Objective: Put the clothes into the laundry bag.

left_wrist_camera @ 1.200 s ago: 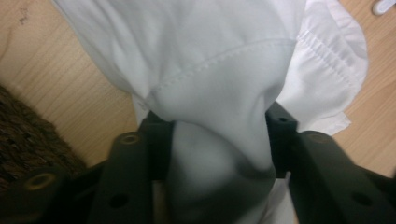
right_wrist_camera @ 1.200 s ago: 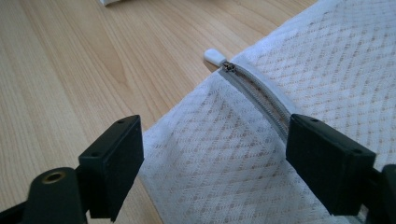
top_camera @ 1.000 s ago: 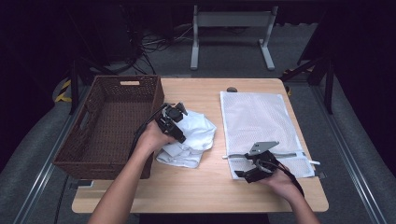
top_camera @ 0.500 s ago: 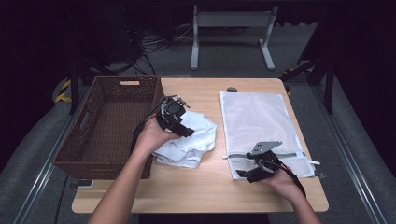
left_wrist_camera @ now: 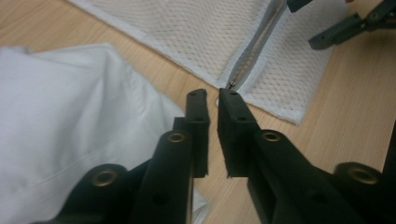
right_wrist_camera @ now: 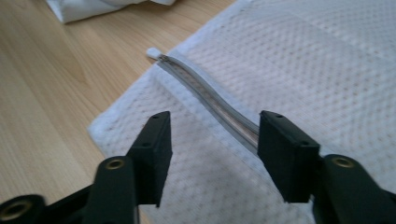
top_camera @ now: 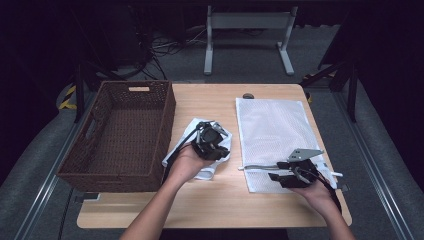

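Note:
A white mesh laundry bag (top_camera: 272,125) lies flat on the right of the wooden table, its zipper (right_wrist_camera: 205,95) running along the near end. A crumpled white cloth (left_wrist_camera: 70,116) lies beside it in the middle. My left gripper (top_camera: 209,140) hovers over the cloth's right edge. Its jaws (left_wrist_camera: 212,95) have just been closing and now stand shut with nothing between them, pointing at the zipper's end (left_wrist_camera: 231,85). My right gripper (top_camera: 275,171) is over the bag's near end. Its jaws (right_wrist_camera: 217,116) have been closing and stand open astride the zipper without touching it.
A dark wicker basket (top_camera: 167,115) stands on the left of the table, close to the cloth. Bare wood (top_camera: 215,205) runs along the near edge. A metal frame (top_camera: 247,30) and cables lie on the floor beyond the table.
My left gripper has moved right and nearer across the cloth toward the bag, and its jaws have closed. The right gripper's jaws have narrowed over the zipper.

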`<state>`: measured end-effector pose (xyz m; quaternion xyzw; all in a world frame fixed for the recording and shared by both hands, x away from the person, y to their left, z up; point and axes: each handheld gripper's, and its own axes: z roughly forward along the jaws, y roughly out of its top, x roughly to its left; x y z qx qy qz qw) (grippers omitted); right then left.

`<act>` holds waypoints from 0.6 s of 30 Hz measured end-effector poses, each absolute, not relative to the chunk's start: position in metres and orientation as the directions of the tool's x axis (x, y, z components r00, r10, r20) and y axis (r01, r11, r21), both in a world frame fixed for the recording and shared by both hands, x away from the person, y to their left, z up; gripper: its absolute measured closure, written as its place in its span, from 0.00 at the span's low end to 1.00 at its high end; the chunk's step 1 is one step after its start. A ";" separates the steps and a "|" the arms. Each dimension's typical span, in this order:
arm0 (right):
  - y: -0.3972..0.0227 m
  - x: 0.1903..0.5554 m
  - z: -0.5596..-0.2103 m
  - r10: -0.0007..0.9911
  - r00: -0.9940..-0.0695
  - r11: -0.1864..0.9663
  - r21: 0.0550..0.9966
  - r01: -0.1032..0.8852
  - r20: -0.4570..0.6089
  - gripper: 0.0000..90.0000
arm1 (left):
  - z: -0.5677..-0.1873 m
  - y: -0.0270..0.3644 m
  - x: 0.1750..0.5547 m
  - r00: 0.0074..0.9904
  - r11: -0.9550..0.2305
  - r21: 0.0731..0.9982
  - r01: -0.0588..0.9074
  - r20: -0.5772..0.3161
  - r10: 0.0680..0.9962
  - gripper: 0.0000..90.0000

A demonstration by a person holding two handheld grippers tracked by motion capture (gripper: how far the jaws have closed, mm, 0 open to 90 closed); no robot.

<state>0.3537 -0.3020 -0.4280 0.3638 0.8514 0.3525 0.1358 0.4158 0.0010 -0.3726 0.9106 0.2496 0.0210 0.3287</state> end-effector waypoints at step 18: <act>-0.372 0.368 -0.430 0.827 -0.562 0.422 0.686 0.593 -0.023 1.00 | -0.418 -0.060 0.406 0.910 -0.702 0.591 0.398 -0.157 0.384 1.00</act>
